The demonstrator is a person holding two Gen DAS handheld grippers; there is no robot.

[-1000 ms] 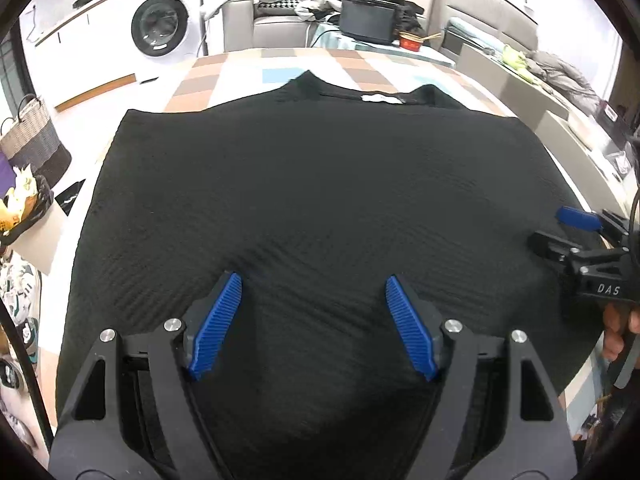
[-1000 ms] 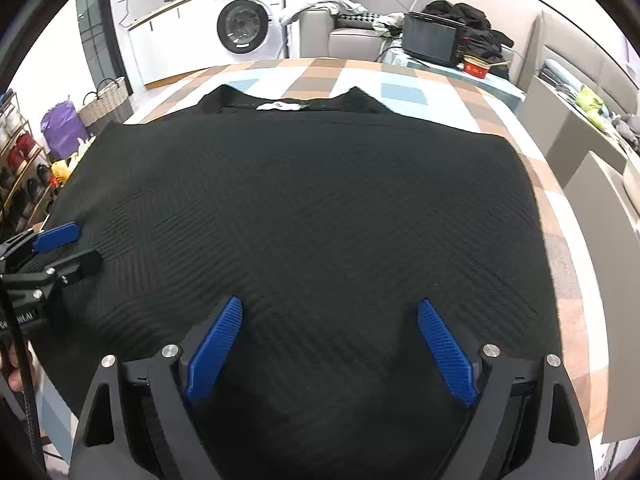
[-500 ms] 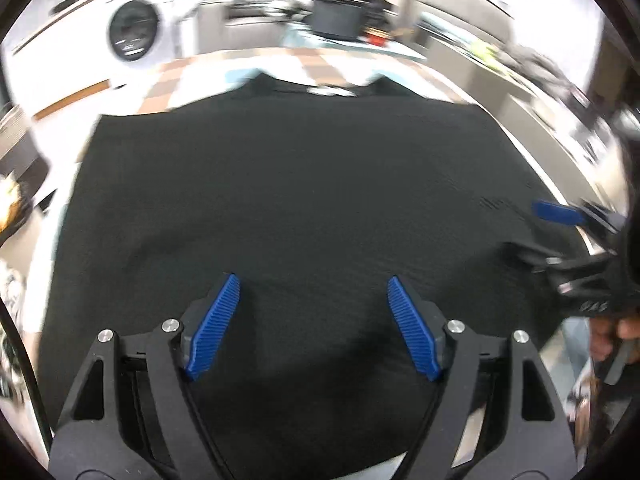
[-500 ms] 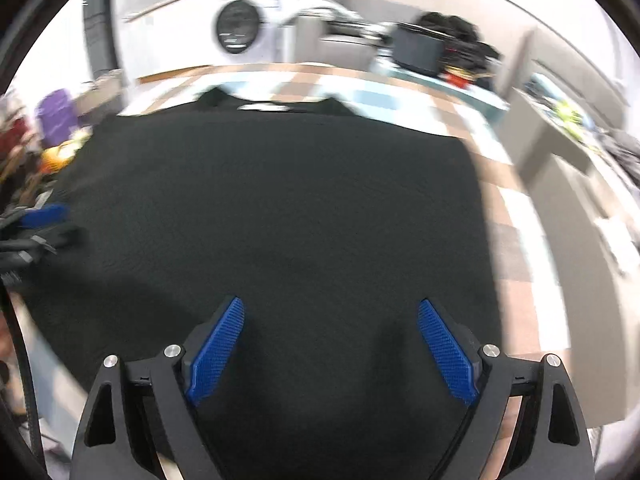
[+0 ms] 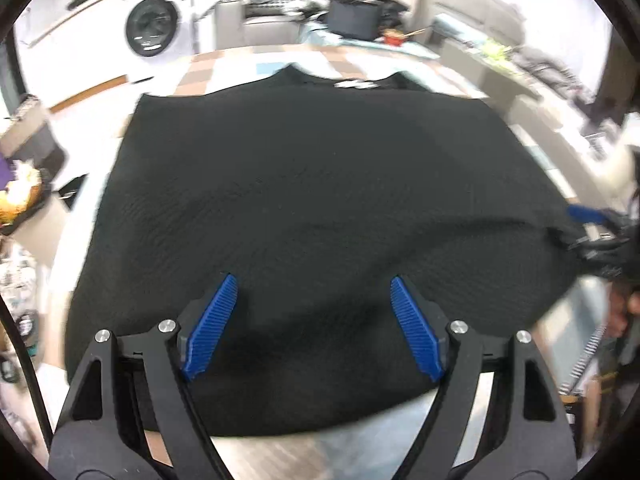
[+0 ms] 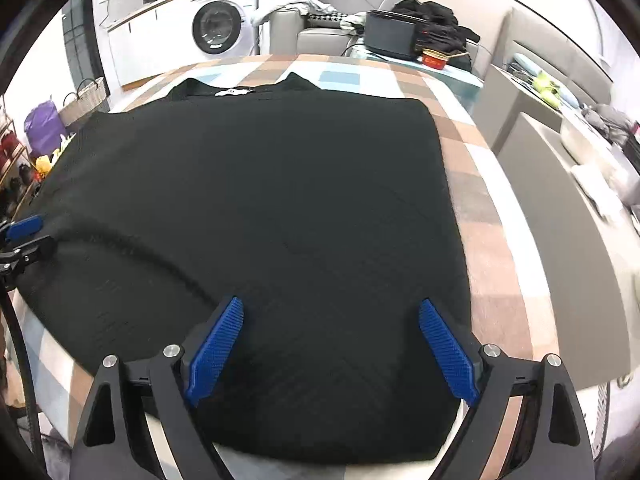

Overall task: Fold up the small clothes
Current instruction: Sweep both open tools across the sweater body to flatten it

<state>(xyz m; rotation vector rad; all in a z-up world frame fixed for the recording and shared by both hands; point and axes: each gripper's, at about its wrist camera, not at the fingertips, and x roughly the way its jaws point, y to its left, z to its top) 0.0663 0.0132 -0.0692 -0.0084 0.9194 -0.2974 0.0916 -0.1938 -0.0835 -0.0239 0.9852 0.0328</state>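
Tools: two, left tool [image 5: 312,320] and right tool [image 6: 330,344] gaping, empty | one black garment [image 6: 256,200] flat | one table [image 6: 492,232]

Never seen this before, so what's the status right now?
Left gripper and right gripper both open, holding nothing. Black garment spread on checked table, unfolded. Nothing in the way.

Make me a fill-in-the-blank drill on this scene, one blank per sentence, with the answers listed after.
1. The garment spread on the checkered tablecloth is ____ in colour.
2. Both the left gripper and the right gripper have their jaws ____.
3. The white label sits at the garment's ____ edge.
4. Beyond the table stands a white ____ machine.

Answers: black; open; far; washing
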